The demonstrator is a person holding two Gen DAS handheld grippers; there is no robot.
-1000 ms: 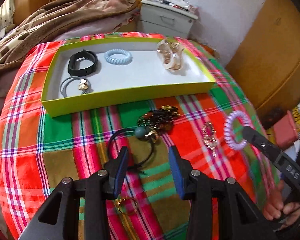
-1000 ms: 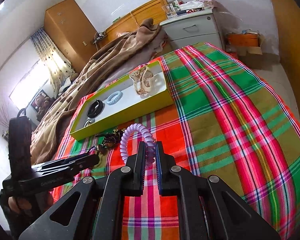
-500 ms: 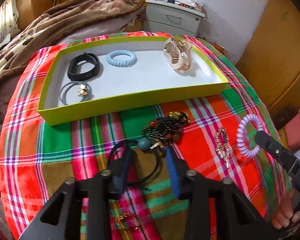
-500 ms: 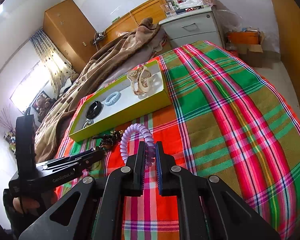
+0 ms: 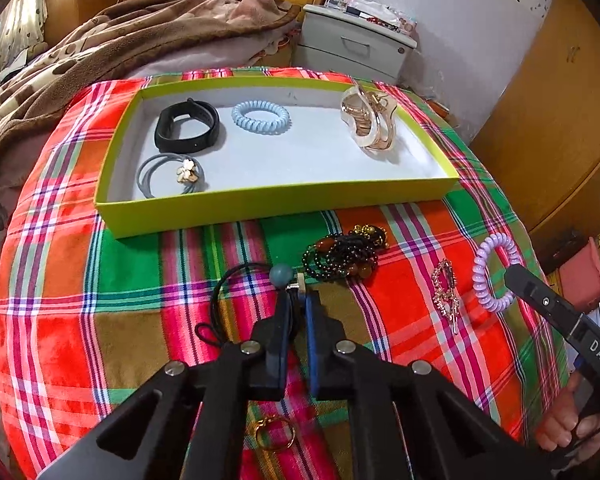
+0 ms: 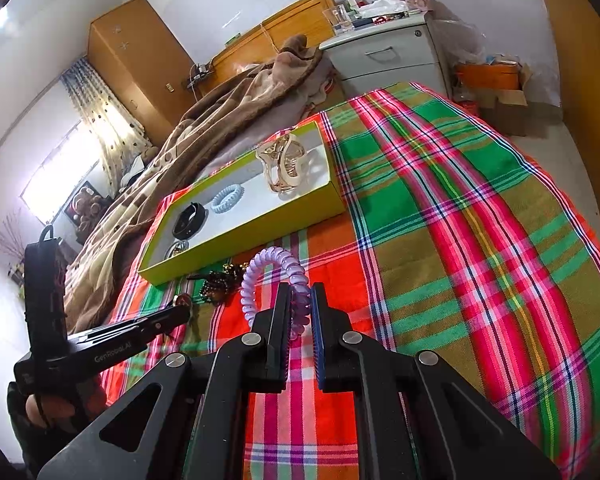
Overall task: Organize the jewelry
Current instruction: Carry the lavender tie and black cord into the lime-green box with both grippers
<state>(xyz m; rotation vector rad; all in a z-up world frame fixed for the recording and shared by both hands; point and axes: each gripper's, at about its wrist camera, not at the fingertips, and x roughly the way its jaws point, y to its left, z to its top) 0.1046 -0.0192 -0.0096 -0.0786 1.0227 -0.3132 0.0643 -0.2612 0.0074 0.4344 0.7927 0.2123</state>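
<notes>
A yellow-green tray (image 5: 276,204) (image 6: 256,226) on the plaid cloth holds a black band (image 5: 186,126), a blue coil tie (image 5: 261,117), a grey tie with a gold flower (image 5: 172,176) and a gold claw clip (image 5: 368,122). My left gripper (image 5: 297,300) is shut on the black hair tie with a teal bead (image 5: 281,274), low over the cloth. My right gripper (image 6: 300,300) is shut on the purple coil hair tie (image 6: 274,268), which also shows in the left wrist view (image 5: 490,270), held above the cloth in front of the tray.
A dark bead bracelet (image 5: 346,254), a rhinestone clip (image 5: 446,292) and a gold ring (image 5: 274,434) lie on the cloth in front of the tray. A brown blanket (image 5: 100,52) lies behind to the left. A white nightstand (image 5: 356,46) stands behind the bed.
My left gripper moved forward over the black hair tie and closed on it by the bead. My right gripper kept its hold on the purple coil tie and shifted slightly.
</notes>
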